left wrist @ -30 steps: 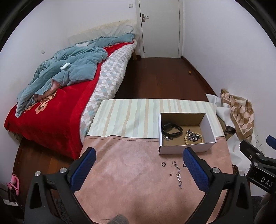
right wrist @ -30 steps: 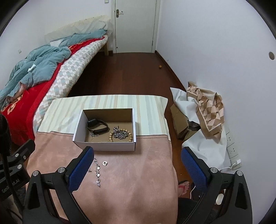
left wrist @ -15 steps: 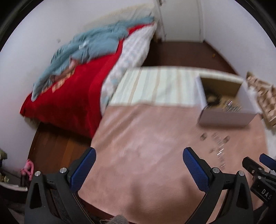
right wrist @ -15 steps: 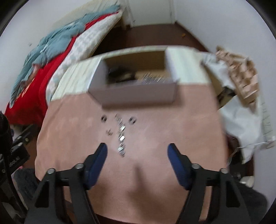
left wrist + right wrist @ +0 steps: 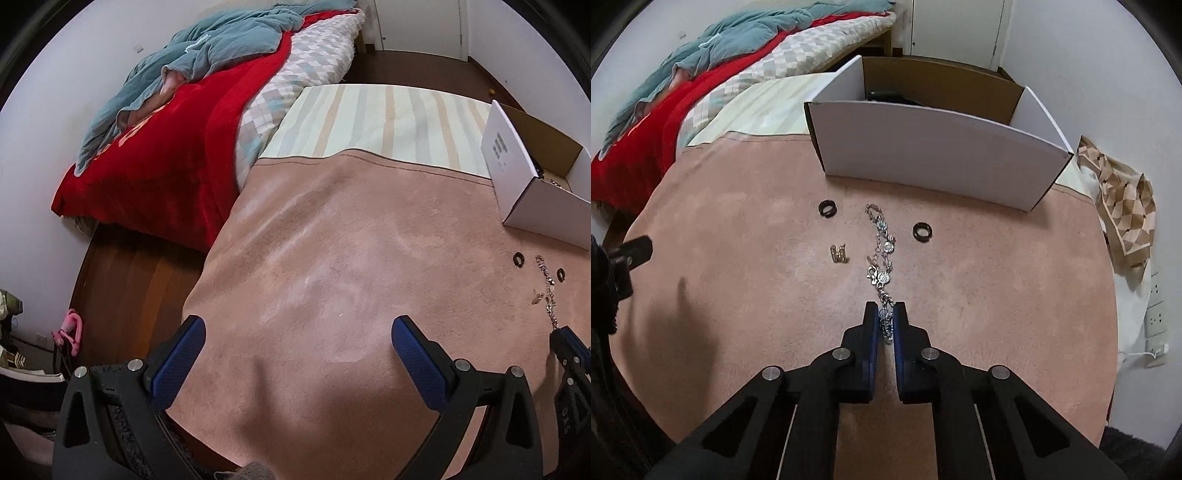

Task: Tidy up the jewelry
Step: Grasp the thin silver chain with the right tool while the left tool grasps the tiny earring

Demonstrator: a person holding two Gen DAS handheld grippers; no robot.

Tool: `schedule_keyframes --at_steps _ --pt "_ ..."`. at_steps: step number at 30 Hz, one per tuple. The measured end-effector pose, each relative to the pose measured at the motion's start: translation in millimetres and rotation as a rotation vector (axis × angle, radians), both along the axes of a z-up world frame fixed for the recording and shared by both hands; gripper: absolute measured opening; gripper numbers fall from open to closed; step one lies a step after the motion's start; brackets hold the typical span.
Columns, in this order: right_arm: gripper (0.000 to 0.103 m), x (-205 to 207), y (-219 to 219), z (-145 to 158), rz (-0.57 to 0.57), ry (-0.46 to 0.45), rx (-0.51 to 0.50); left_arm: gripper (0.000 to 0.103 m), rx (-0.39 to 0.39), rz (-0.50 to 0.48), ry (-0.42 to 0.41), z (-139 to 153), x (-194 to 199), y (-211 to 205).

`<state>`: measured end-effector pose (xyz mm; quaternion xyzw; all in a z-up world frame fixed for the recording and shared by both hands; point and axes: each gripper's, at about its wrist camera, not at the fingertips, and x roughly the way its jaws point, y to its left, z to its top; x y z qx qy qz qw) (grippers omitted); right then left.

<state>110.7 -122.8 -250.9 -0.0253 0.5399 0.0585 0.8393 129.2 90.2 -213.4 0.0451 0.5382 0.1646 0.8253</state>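
Two black rings lie on the pink cloth (image 5: pixel 979 295) that covers the desk: one ring (image 5: pixel 826 208) to the left and another ring (image 5: pixel 922 232) to the right of a silver chain bracelet (image 5: pixel 881 254). The bracelet stretches in a loose line from just in front of the white cardboard box (image 5: pixel 923 158) back toward the camera, and its near end sits between the two blue pads of the right tool (image 5: pixel 885 325), which are pressed close together on the links. A small gold-coloured piece (image 5: pixel 839 254) rests on the cloth to the left of the bracelet, apart from it.

Inside the open box a dark band (image 5: pixel 886 96) shows above the front wall; the rest of its contents are hidden in this view. In the left wrist view the box (image 5: pixel 532 192) stands at the far right of the desk, with the bracelet (image 5: pixel 548 291) and rings in front of it.

The left tool (image 5: pixel 293 339) hangs over bare pink cloth (image 5: pixel 332 258) with its blue pads spread wide apart and nothing between them. Beyond the pink cloth lies a striped cloth (image 5: pixel 376 118), and to the left stands a bed (image 5: pixel 177 147) with a red cover and a rumpled teal blanket (image 5: pixel 207 51).
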Motion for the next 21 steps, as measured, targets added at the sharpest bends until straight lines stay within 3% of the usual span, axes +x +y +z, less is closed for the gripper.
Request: schedule_keyframes --at_steps 7,12,17,18,21 --pt "0.003 -6 -53 32 -0.147 -0.037 0.111 0.103 -0.068 -0.099 -0.005 6 7 -40" --pt "0.003 -11 -90 47 -0.212 -0.054 0.119 0.103 -0.150 -0.181 0.039 -3 17 -83" --pt "0.003 -11 -112 40 -0.268 -0.035 0.101 0.102 -0.209 -0.245 0.068 -15 24 -118" --pt "0.003 -12 -117 37 -0.279 -0.029 0.101 0.100 -0.220 -0.256 0.069 -17 25 -124" --pt "0.003 -15 -126 30 -0.302 -0.017 0.101 0.082 -0.232 -0.282 0.070 -19 28 -141"
